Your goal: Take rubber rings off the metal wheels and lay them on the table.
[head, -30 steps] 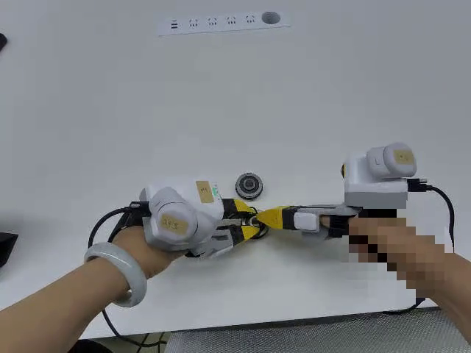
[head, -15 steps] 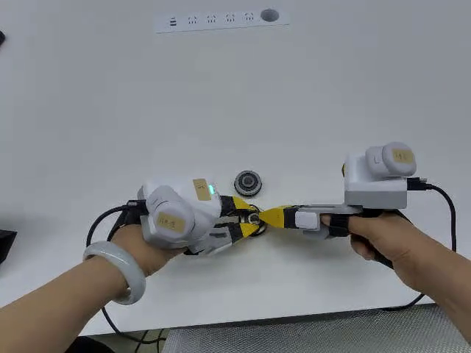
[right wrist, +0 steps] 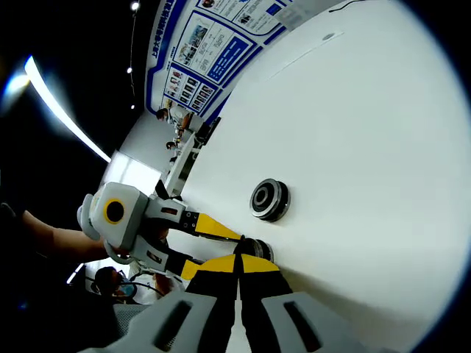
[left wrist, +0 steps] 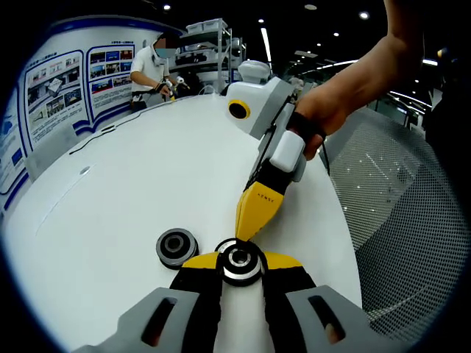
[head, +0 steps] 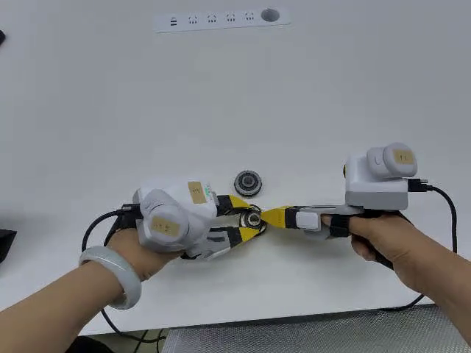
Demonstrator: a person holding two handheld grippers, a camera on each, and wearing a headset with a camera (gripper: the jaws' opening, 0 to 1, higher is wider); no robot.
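– Left gripper view. Pinching wheel (left wrist: 240, 263) across its rim with left gripper (left wrist: 240, 259), face up.
– And right gripper (left wrist: 249, 232)?
– Pressed together, touching wheel's far rim, nose to nose with left gripper. Cannot tell whether ring (left wrist: 222, 257) caught.
– Likely peeling next, then: pulling straight back along that line, away from left.
– Worth minding second wheel (left wrist: 177, 247), flat on table (left wrist: 110, 206) just beside, ring seemingly on.
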